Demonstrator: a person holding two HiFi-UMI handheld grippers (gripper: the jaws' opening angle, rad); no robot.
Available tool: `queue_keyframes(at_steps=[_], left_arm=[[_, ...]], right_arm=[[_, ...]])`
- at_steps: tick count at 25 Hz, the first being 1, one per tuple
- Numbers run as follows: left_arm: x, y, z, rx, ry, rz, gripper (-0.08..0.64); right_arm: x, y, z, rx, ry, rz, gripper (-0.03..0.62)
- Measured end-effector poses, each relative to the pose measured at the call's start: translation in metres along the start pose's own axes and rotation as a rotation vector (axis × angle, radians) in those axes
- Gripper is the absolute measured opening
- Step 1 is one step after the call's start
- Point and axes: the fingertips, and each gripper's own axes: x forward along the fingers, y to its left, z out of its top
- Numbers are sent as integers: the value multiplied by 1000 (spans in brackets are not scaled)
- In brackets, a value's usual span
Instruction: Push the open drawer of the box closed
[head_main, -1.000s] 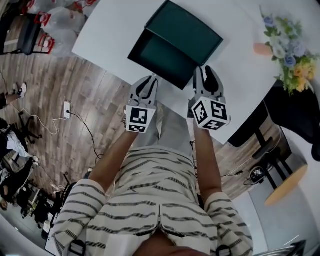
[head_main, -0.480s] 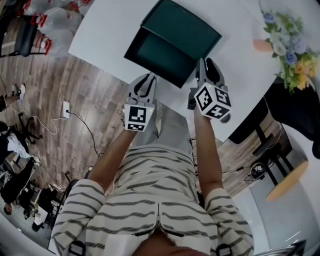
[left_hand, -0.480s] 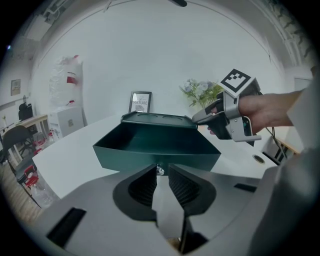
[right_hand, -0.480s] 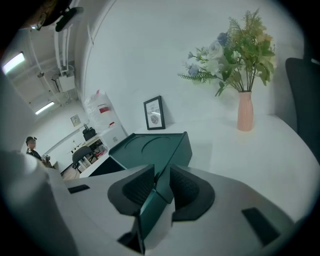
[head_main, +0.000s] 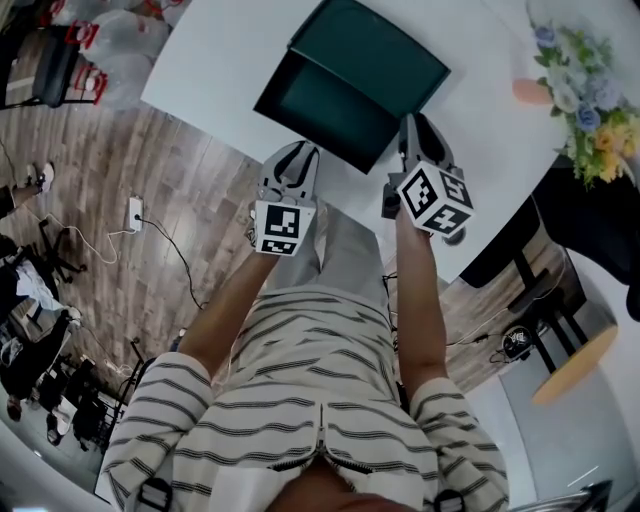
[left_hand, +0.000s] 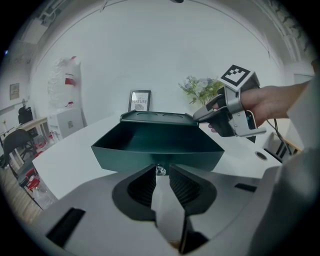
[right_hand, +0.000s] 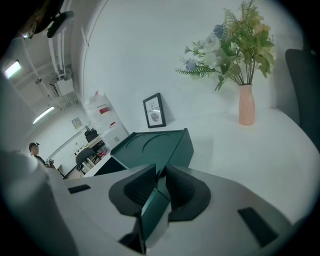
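Right gripper (head_main: 415, 124) has edged forward, jaws just closing yet apart at the box (head_main: 380, 50) corner; left gripper (head_main: 300, 152) spread narrowly about the knob (left_hand: 160, 170). Drawer (head_main: 320, 105) looks light, stiff: push its front.

My head camera looks steeply down on the white table (head_main: 220, 60). Cameras on the left gripper (head_main: 299, 150) and right gripper (head_main: 413, 122) sit low and close, facing the dark green box (head_main: 375, 60), which all three views share.
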Motion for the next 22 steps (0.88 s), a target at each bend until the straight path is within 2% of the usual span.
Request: queue_keyframes(at_steps=[15, 22], left_arm=[[10, 5, -6, 37, 37, -4, 72], [14, 10, -1, 50, 38, 7, 68]], right_arm=[[1, 0, -1, -11, 17, 5, 77], [1, 1, -1, -60, 33, -1, 80]])
